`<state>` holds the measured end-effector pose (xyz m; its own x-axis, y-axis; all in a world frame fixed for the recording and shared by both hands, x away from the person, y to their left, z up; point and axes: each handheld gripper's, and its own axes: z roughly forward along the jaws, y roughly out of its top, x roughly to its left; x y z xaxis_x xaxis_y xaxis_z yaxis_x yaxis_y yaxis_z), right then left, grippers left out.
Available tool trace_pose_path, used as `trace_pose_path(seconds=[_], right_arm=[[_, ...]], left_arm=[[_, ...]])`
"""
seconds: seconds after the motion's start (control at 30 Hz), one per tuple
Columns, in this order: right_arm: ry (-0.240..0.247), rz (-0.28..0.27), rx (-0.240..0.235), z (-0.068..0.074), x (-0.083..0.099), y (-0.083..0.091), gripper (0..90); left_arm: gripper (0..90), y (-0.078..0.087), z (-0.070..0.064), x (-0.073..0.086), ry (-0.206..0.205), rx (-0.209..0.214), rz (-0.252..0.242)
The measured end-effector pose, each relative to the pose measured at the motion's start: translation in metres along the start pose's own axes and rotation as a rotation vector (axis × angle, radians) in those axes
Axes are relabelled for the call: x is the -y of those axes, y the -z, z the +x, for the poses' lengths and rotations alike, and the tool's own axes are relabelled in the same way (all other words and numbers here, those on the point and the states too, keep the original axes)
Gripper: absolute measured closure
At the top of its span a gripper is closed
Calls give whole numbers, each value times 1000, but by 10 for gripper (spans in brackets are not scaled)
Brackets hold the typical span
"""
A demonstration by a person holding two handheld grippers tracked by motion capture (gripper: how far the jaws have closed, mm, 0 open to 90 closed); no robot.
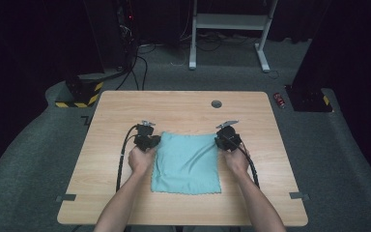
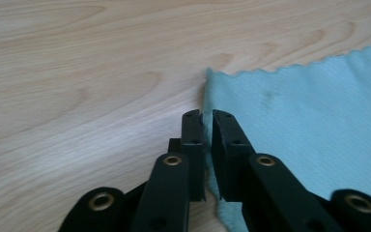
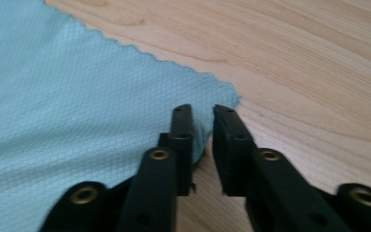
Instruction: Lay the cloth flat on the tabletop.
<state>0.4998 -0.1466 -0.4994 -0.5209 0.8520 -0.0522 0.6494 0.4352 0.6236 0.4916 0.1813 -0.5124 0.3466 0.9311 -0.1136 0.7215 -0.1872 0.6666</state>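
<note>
Item: teal cloth (image 1: 187,164), one piece, square, pinked edges. Lies flat and spread on the wooden surface (image 1: 125,104), toward the near half, between the two hands.

Left gripper (image 1: 149,141): at the cloth's far left corner. In the left gripper view its jaws stand narrow, a thin slit between them, with the cloth's left edge (image 2: 212,96) running into that slit; whether the fabric is actually pinched is hard to tell, since the contact is hidden between the pads.

Right gripper (image 1: 226,137): at the far right corner. In the right gripper view the jaws stand a little apart, the cloth's corner (image 3: 222,96) lying just ahead of the tips and a fold of it against the left jaw's inner face. Not closed on it, by appearance.

Progress, as judged: the work looks like a fold or lift of the cloth by its two far corners. Both grippers are placed at their corners; the cloth is not yet raised, folded or shifted. Remaining: secure both grips, then carry the far edge.

View differences: the high view gives the whole layout, including both forearms, trailing cables, a round grommet (image 1: 216,103) in the far part of the surface, tape marks (image 1: 66,197) at the near corners. The gripper views give jaw gaps and cloth weave, unreadable from above.
</note>
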Motion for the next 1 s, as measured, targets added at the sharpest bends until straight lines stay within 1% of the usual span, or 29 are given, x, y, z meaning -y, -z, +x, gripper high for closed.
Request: trace_pose_path(seconds=[0.07,0.1,0.17,0.2,0.23,0.27,0.3,0.37,0.4,0.43,0.47,0.5,0.53,0.6,0.63,0.67,0.7,0.73,0.77,0.8,0.83,0.87,0.9,0.93,0.97,1.0], right_arm=[[-19,-34,5,0,4,6,711],[-30,-45,3,0,6,9,698],[-51,-79,-21,1,10,16,690],[-52,-98,-40,2,13,18,691],[-52,-109,-62,5,15,21,695],[-37,-120,-86,9,18,24,703],[-32,-116,-100,12,20,25,709],[0,-113,-125,20,25,27,715],[21,-103,-134,25,28,26,715],[34,-97,-133,27,29,26,716],[56,-70,-122,29,34,23,716],[56,-70,-122,29,34,23,716],[53,-57,-117,29,36,21,715],[43,-53,-114,27,40,22,712],[32,-73,-125,25,46,29,710],[32,-73,-125,25,46,29,710],[35,-87,-137,28,52,37,711],[46,-93,-146,30,56,41,712],[61,-98,-152,32,59,46,712],[61,-98,-152,32,59,46,712],[74,-101,-157,35,63,50,712],[86,-103,-162,38,67,53,712],[104,-103,-164,42,74,58,712],[115,-104,-159,44,78,60,712],[122,-104,-158,46,80,62,712],[122,-104,-158,46,80,62,712]], left_arm=[[722,3,2,0,2,-3,3],[686,5,2,0,-2,10,-6],[647,10,-3,-1,-35,40,-35],[640,12,-8,-1,-52,53,-50],[632,12,-13,-2,-85,57,-57],[624,11,-16,-2,-98,61,-58],[620,10,-20,-1,-115,59,-53],[614,4,-23,1,-137,51,-25],[611,1,-23,1,-139,45,-13],[608,-1,-21,3,-143,37,-3],[610,-1,-19,3,-134,26,-6],[610,0,-16,3,-119,12,2],[600,1,-14,2,-115,-1,8],[580,8,-11,4,-110,3,14],[565,14,-11,7,-107,15,4],[565,20,-12,11,-103,31,-7],[552,31,-15,19,-126,51,-2],[549,31,-15,19,-126,51,-2],[550,37,-18,26,-145,58,-5],[550,44,-22,33,-157,65,-11],[549,50,-24,40,-171,71,-13],[550,55,-26,47,-175,74,-15],[550,64,-31,59,-179,78,-10],[548,68,-33,64,-177,78,-5],[546,68,-33,64,-177,78,-5],[546,72,-34,69,-169,81,0]])
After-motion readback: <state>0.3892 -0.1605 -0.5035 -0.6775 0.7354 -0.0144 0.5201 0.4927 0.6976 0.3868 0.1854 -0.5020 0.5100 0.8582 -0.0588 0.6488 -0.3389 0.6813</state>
